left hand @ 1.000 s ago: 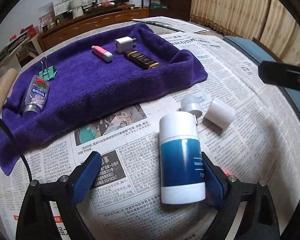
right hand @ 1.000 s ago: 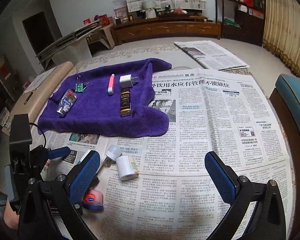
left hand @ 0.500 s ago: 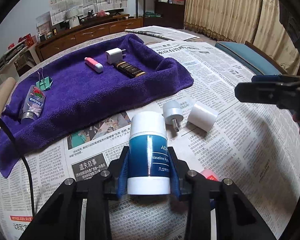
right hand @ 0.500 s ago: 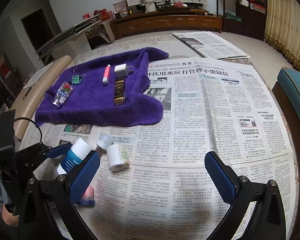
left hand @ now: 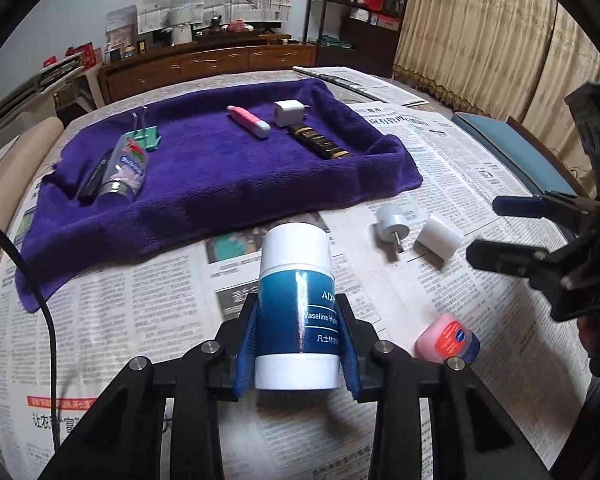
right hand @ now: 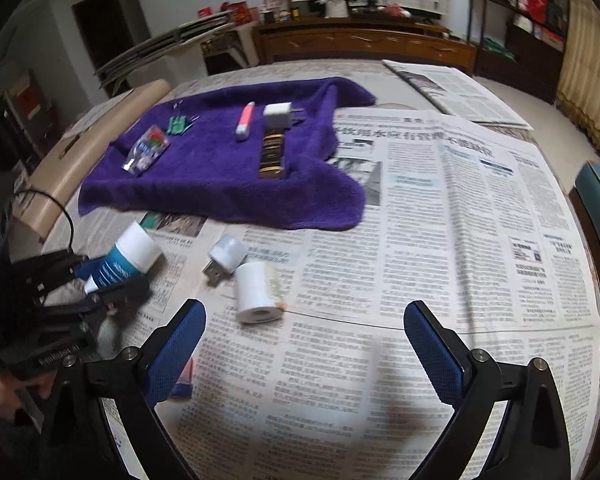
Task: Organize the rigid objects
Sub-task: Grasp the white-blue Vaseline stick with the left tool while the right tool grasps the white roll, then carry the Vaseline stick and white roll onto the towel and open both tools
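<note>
Both wrist views look down close, sharing the purple towel (left hand: 220, 184).

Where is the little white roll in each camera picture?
Left wrist view: the white roll lies on the newspaper at right of centre, beside the small round USB light.
Right wrist view: the white roll lies left of centre, just ahead of the right gripper.
Shared landmark: the purple towel beyond it in both.
</note>
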### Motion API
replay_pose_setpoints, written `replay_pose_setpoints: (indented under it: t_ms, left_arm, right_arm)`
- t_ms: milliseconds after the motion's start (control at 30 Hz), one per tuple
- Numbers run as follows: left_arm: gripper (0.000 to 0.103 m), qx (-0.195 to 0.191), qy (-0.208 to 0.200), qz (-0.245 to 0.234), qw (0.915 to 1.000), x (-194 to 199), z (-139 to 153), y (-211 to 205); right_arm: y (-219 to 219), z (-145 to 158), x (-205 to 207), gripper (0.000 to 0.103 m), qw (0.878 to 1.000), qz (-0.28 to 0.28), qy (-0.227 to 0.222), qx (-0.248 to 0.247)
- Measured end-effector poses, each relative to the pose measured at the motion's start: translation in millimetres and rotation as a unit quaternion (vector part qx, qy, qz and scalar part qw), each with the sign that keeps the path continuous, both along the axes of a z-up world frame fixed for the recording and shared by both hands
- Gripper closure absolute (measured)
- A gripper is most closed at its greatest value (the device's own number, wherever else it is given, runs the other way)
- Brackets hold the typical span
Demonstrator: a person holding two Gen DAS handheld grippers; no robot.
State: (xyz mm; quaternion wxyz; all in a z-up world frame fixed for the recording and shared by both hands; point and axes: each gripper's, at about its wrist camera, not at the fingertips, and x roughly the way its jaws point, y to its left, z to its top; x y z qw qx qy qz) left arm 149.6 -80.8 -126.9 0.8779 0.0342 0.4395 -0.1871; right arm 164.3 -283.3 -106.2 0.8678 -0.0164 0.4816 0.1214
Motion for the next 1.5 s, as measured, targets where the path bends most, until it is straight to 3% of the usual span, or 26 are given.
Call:
replay_pose_setpoints:
  t_ms: [100,300,733,1033,1500]
  left_arm:
    - [0.069,-0.006,0.001,0.006,1.0000,-2,2,8]
    - [0.069,-0.020,0.004,0.018,0.9996,-8,4,22]
    - [0.069,-0.034,0.015,0.043,0.9984,-17,4,53]
    - [0.069,-0.036,0.019,0.049,0.9980,-16,3,57]
    - [0.069,-0.037,0.015,0.058,0.9975,-10,15,63]
  right_arm:
    - [13,-5,-1,0.009,1.000,0.024,-0.003,-0.012]
    - [28,-21,1,0.031,0.998,0.054,0.008,-0.029]
    - [34,-32,4,0.039,0.997,0.056,-0.014,-0.052]
    - [35,-30,7,0.073,0.997,0.059,-0.026,-0.049]
    - [38,-26,5,0.073,0.997,0.058,-0.022,-0.044]
